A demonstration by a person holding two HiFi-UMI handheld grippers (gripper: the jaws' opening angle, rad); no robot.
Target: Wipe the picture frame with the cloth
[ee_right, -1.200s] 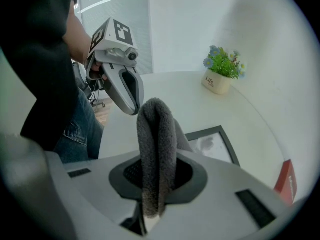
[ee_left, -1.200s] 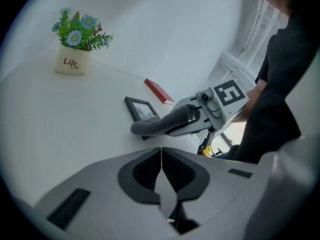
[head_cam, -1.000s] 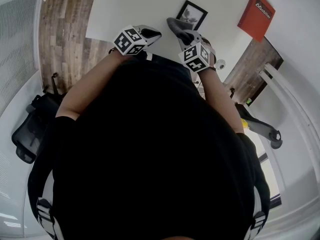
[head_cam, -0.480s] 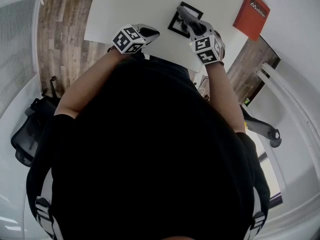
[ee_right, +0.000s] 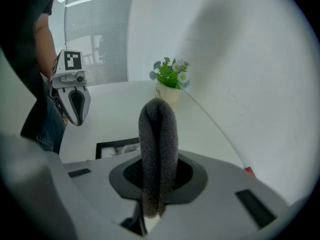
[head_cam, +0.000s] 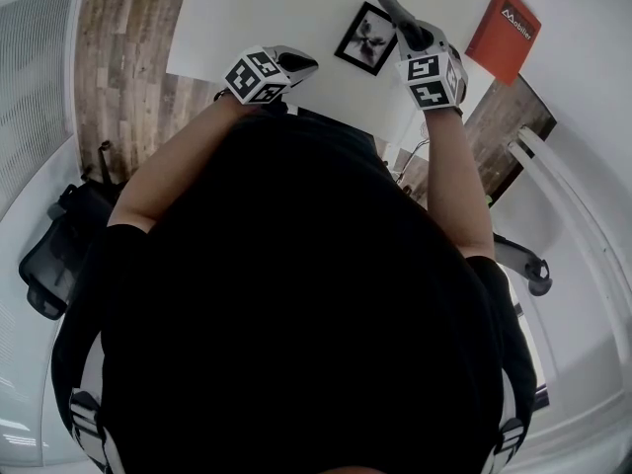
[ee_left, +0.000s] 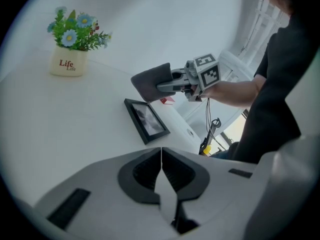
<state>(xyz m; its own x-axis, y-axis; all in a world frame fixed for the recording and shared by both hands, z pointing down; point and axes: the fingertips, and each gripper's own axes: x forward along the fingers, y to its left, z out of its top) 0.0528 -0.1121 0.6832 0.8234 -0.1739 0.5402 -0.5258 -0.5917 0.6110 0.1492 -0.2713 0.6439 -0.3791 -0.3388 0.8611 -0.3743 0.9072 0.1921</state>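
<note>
A black rectangular picture frame with a black-and-white print lies flat, face up, on the white bench, set at a slant to the bench edge. A dark grey, fuzzy cloth, folded into a thick pad (the fold pointing outward), is clamped between the jaws of the right gripper and hangs in the air just above the frame, not touching it.
</note>
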